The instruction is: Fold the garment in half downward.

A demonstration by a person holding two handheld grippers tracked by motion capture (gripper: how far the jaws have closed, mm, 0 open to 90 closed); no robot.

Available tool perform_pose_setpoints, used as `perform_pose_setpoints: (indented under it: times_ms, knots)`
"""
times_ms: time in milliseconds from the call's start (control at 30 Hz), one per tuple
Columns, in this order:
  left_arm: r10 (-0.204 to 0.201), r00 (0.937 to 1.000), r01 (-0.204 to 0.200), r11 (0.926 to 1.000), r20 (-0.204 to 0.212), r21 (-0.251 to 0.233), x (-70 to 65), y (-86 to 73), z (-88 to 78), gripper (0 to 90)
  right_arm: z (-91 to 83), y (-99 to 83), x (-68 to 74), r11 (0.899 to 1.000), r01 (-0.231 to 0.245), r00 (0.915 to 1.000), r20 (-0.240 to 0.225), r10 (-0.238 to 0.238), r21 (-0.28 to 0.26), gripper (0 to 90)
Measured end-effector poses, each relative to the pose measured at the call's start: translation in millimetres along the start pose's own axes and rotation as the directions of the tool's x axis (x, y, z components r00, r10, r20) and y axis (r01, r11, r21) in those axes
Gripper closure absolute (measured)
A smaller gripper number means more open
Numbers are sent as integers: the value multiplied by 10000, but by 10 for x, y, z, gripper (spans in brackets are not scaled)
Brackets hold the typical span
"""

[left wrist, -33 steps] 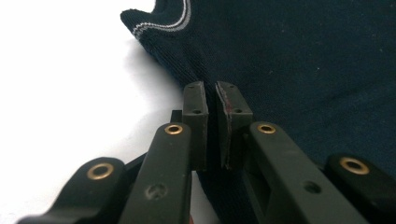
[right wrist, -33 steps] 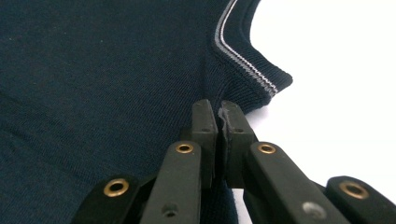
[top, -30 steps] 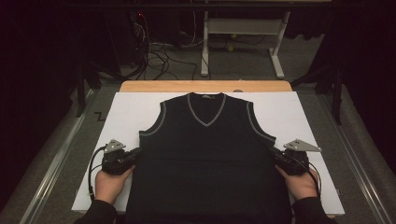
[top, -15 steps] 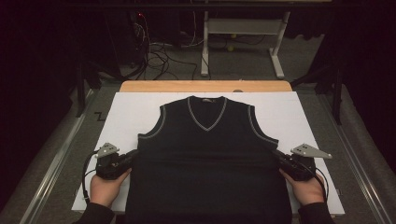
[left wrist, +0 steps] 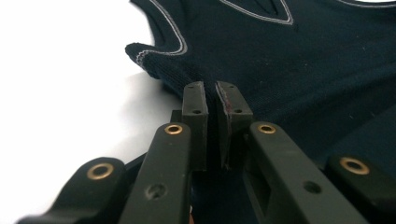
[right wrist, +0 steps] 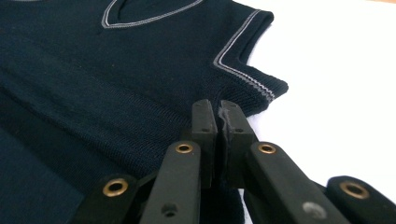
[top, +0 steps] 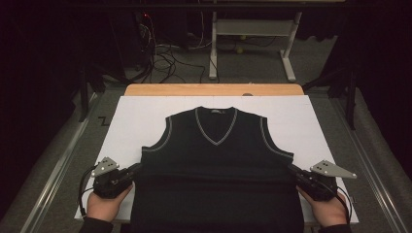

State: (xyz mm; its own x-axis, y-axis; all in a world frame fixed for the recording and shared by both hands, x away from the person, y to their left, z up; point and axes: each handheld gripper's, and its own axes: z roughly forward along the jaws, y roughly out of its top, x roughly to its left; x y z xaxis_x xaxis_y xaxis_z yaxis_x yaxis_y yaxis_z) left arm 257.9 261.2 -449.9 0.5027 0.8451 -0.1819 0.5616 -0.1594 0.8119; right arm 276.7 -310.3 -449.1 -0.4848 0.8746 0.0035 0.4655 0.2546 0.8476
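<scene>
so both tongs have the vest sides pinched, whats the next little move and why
Probably carry both edges farther toward the neckline to lay the fold flat. The left tongs and right tongs are shut on the vest, with a crease across it between them and the lower part hanging off the table's near edge.

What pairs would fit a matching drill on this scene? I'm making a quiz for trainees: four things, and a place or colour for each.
Column one:
1. vest
2. left gripper
3. right gripper
4. wooden board

Column two:
A. far edge of the table, beyond the white sheet
B. jaws shut on the vest's left side edge
C. dark, with pale trim at the V-neck and armholes
D. jaws shut on the vest's right side edge

Pairs: 1-C, 2-B, 3-D, 4-A
</scene>
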Motion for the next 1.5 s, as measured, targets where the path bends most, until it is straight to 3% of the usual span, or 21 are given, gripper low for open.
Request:
perform_pose_setpoints:
  times_ms: [133,333,633,867,900,967,1233,1400,1467,1500]
  knots:
    - [62,9999,-63,9999,84,125,-48,-68,-70,794,-66,-59,30,10000,67,9999,-91,-66,31,861]
    - [67,9999,-76,9975,133,708,-119,-222,-100,793,-193,-166,109,9994,274,9993,-255,-268,229,862]
    - [578,9980,-599,9928,240,1032,-266,-357,-250,793,-320,-279,155,9988,318,9987,-402,-303,371,862]
    - [485,9984,-516,9922,292,1138,-241,-397,-235,785,-368,-340,200,9978,409,9980,-496,-384,515,845]
    - [483,9986,-506,9922,227,1140,-238,-396,-224,733,-352,-333,211,9975,461,9981,-423,-438,543,783]
    - [406,9991,-420,9939,158,1020,-224,-400,-215,698,-345,-331,210,9978,444,9982,-419,-424,485,751]
    - [94,9997,-102,9994,241,320,-161,-423,-237,497,-362,-333,118,9993,-316,9990,-321,310,-195,580]
    - [79,9998,-77,9999,200,-96,-120,-404,-235,406,-331,-330,106,9986,-306,9993,-230,296,-429,447]
    - [115,9993,-108,9997,352,-216,-97,-388,-220,386,-306,-312,95,9966,-440,9990,-115,433,-702,338]
    - [141,9990,-129,9995,428,-283,-89,-381,-212,386,-306,-312,95,9966,-440,9990,-115,433,-702,338]
